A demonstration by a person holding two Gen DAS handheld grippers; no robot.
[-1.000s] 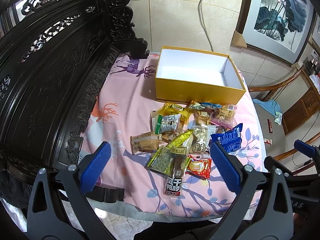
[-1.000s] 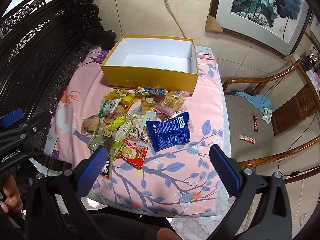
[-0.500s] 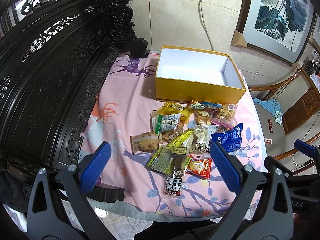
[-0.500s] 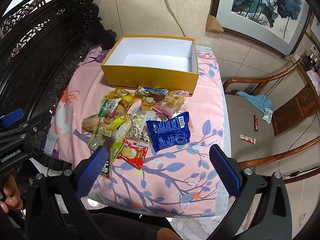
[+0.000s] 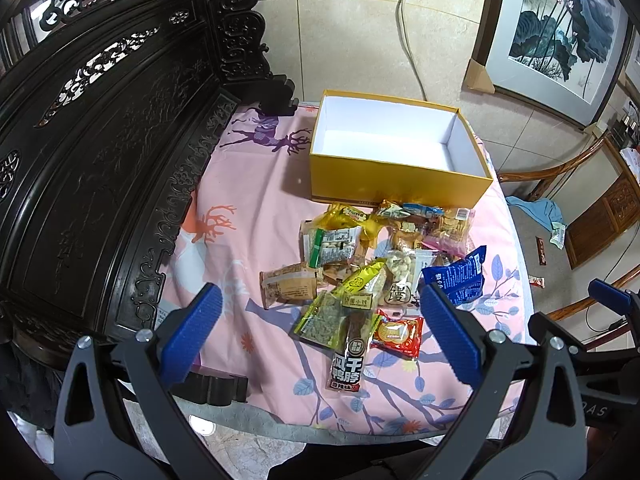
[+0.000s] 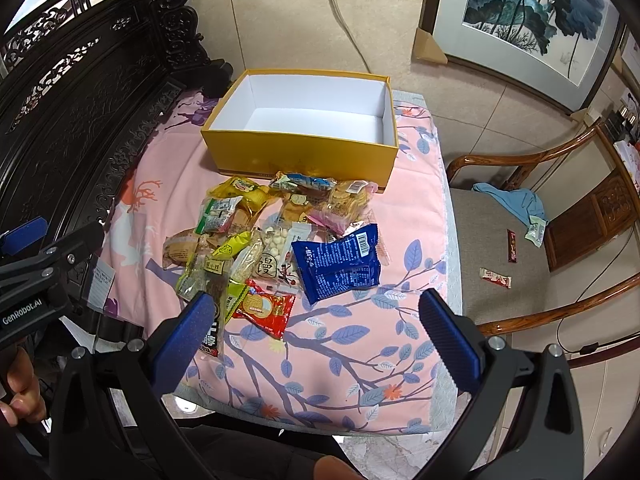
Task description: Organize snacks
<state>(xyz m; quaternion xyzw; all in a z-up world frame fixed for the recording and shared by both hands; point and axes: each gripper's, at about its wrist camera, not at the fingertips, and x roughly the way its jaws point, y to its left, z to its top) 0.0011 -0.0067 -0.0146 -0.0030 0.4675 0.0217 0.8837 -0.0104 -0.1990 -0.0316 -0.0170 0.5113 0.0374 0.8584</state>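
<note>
A yellow box [image 5: 396, 184] [image 6: 300, 152] with a white, empty inside stands open at the far side of the pink cloth. In front of it lies a heap of several snack packets [image 5: 376, 264] [image 6: 272, 248], among them a blue bag [image 5: 456, 276] [image 6: 338, 262], a red packet [image 5: 398, 332] [image 6: 266, 308] and a dark stick pack [image 5: 350, 356]. My left gripper [image 5: 320, 332] hangs open above the near part of the heap, holding nothing. My right gripper [image 6: 316, 332] is open too, over the cloth near its front edge, right of the heap.
A carved dark wooden bench back [image 5: 100, 160] runs along the left. The pink patterned cloth [image 6: 360, 340] covers the table. On the right stands a wooden chair [image 6: 500, 240] with a blue cloth and small wrappers on its seat. A framed painting [image 6: 532, 12] leans against the wall.
</note>
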